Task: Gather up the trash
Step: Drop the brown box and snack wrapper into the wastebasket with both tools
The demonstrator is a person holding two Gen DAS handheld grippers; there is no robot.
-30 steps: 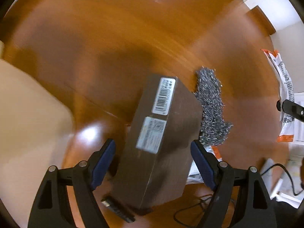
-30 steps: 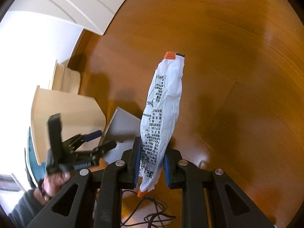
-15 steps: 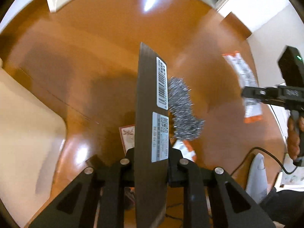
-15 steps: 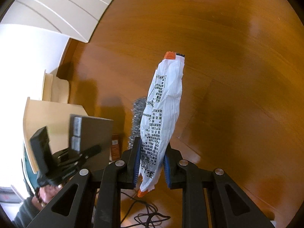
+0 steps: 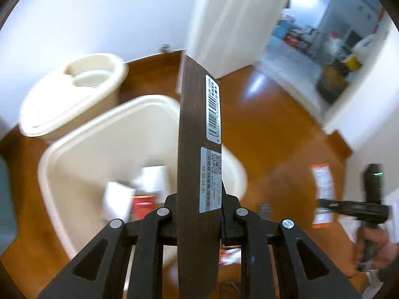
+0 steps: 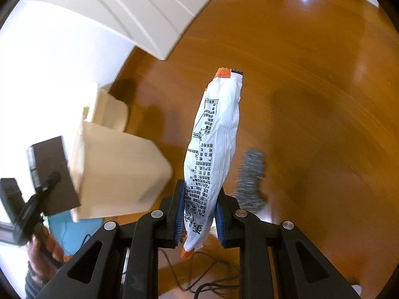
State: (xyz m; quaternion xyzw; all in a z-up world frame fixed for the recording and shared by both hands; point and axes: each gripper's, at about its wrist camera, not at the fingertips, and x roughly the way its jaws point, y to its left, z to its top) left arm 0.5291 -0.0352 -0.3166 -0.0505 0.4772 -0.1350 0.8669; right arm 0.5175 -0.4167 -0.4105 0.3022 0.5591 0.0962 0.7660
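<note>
My left gripper [image 5: 199, 199] is shut on a flat dark brown box [image 5: 197, 149] with white barcode labels, held edge-on above the rim of a cream rectangular bin [image 5: 74, 134] that holds some paper and a red packet. From the right wrist view the box [image 6: 53, 172] sits beside the bin [image 6: 117, 169]. My right gripper [image 6: 199, 211] is shut on a white snack bag [image 6: 214, 144] with black print and orange ends, held upright over the wood floor. The bag also shows in the left wrist view [image 5: 321, 186].
A second cream round bin [image 5: 74, 92] stands behind the first, by the white wall. A steel-wool scrubber [image 6: 250, 177] lies on the floor right of the bag. Black cables [image 6: 207, 281] lie near me. An open doorway [image 5: 311, 37] is far right.
My left gripper swung up and left with the brown box, from over the floor and scrubber to over the cream bin. The right gripper keeps its hold on the bag and drifted slightly.
</note>
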